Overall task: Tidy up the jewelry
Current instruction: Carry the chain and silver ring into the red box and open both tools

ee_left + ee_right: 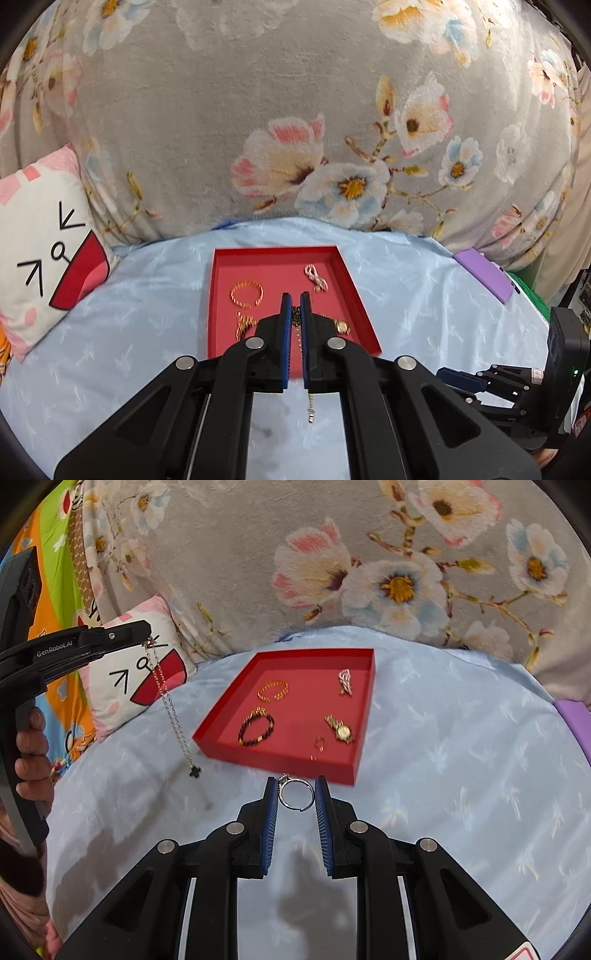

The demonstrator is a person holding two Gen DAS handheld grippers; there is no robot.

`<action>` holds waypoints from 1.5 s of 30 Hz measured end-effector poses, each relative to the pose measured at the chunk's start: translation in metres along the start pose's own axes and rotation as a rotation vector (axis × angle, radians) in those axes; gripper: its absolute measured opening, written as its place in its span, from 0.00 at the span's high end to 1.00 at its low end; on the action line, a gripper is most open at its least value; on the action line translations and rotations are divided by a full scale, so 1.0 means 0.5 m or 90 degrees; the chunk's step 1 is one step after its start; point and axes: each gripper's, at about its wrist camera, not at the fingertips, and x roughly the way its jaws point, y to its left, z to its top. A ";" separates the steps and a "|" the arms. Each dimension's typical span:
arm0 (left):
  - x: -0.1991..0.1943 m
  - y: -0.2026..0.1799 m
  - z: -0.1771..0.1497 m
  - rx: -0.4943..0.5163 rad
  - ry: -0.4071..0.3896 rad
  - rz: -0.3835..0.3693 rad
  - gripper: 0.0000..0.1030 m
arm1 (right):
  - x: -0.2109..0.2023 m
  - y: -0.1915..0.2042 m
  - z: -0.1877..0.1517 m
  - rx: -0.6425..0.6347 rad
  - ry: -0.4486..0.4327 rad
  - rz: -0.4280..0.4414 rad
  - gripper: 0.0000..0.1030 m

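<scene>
A red tray (pixel 273 755) lies on the light blue sheet and also shows in the left wrist view (pixel 218 295). It holds a gold bracelet (pixel 273 690), a dark bead bracelet (pixel 257 728), a gold watch (pixel 340 730), a small ring (pixel 320 743) and a pale sparkly piece (pixel 345 681). My left gripper (pixel 295 299) is shut on a thin chain necklace (pixel 173 709) with a black clover pendant (pixel 194 771), hanging in the air left of the tray. My right gripper (pixel 295 788) is shut on a silver ring (pixel 295 794) just in front of the tray.
A cartoon-face pillow (pixel 144 679) lies left of the tray. A grey floral blanket (pixel 332 572) rises behind it. A purple box (pixel 484 275) sits at the right edge of the sheet. Bare sheet lies right of the tray.
</scene>
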 end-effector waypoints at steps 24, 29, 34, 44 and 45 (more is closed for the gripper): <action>0.414 0.054 0.045 -0.021 0.103 0.030 0.97 | 0.403 -0.061 0.209 0.050 0.119 -0.015 0.81; 0.448 0.072 0.033 -0.035 0.116 0.046 0.96 | 0.437 -0.057 0.212 0.044 0.141 -0.029 0.81; 0.458 0.087 0.020 -0.043 0.119 0.061 0.90 | 0.454 -0.053 0.219 0.038 0.143 -0.043 0.81; 0.392 0.112 0.014 -0.055 0.083 0.095 0.53 | 0.378 -0.070 0.223 0.052 0.085 -0.035 0.76; 0.379 0.112 0.009 -0.053 0.080 0.102 0.51 | 0.361 -0.072 0.221 0.055 0.076 -0.032 0.72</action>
